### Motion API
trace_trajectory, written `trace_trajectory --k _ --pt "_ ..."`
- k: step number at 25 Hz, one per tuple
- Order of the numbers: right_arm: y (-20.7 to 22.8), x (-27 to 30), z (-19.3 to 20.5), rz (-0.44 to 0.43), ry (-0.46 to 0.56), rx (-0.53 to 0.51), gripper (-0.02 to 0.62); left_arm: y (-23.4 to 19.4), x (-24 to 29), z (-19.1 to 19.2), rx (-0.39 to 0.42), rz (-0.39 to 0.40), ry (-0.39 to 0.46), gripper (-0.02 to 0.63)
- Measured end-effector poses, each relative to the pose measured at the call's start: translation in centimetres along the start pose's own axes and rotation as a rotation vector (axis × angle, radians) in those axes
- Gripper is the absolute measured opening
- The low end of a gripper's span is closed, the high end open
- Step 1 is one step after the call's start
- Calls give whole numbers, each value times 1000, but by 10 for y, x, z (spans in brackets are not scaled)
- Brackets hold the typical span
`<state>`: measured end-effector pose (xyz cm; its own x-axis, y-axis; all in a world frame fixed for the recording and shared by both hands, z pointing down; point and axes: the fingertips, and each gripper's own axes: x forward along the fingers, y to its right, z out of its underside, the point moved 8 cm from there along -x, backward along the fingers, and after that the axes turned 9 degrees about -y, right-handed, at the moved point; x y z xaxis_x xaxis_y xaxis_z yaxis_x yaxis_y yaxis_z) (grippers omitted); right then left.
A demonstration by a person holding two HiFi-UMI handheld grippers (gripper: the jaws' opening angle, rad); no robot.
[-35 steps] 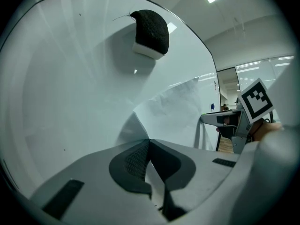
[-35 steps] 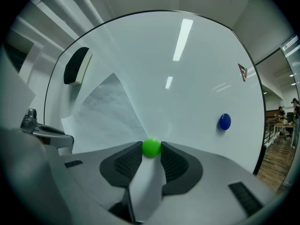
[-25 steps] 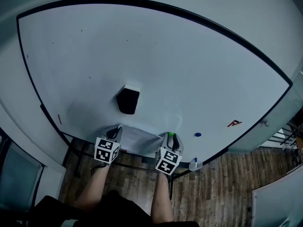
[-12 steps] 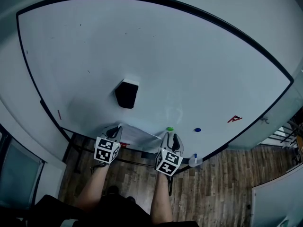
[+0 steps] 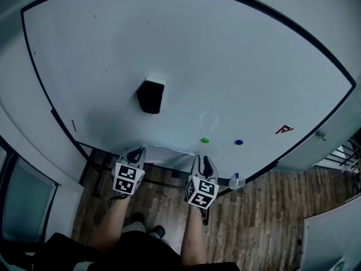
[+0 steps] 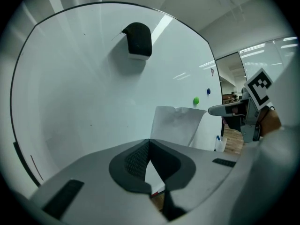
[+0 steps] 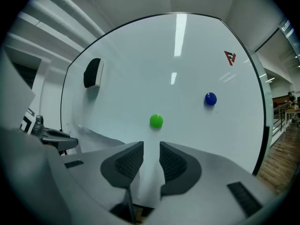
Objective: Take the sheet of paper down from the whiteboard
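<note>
The white sheet of paper (image 5: 166, 154) hangs between my two grippers at the whiteboard's (image 5: 225, 66) lower edge, below the green magnet (image 5: 205, 140). My left gripper (image 5: 137, 153) is shut on the sheet's left corner. In the left gripper view its jaws (image 6: 149, 146) meet on the paper (image 6: 177, 125), which bows away ahead. My right gripper (image 5: 202, 164) stands at the sheet's right end. In the right gripper view the jaws (image 7: 151, 156) have just been closing, and a gap remains with the paper (image 7: 150, 177) between the pads. The green magnet (image 7: 156, 121) sits on the board just beyond.
A black eraser (image 5: 151, 96) clings to the board above the left gripper. A blue magnet (image 5: 238, 142) and a red mark (image 5: 284, 130) lie to the right. A small bottle (image 5: 234, 180) stands on the board's tray, right of my right gripper. Wooden floor (image 5: 271, 219) lies below.
Both grippers have drawn back from the board, down the picture, bringing the paper with them. The green magnet, earlier at the right gripper's tips, now sits clear above it.
</note>
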<state>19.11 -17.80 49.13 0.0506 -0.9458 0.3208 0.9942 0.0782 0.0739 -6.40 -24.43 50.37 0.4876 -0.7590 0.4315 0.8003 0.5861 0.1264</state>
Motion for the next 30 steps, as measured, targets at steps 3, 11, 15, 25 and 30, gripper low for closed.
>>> trace_trajectory --k 3,11,15,25,30 --pt "-1 -7 6 -5 -2 -2 108 5 -7 0 63 -19 -4 20" --pt "-11 -27 11 -1 -4 -10 56 5 -21 -1 94 9 25 20" --pt "-22 -42 11 5 0 -16 48 7 -33 -1 121 34 43 20" --pt "-51 -85 40 24 -27 -5 35 0 -79 26 75 66 58 20" --pt "-62 -107 52 20 -34 -16 32 4 -101 37 50 81 76 20"
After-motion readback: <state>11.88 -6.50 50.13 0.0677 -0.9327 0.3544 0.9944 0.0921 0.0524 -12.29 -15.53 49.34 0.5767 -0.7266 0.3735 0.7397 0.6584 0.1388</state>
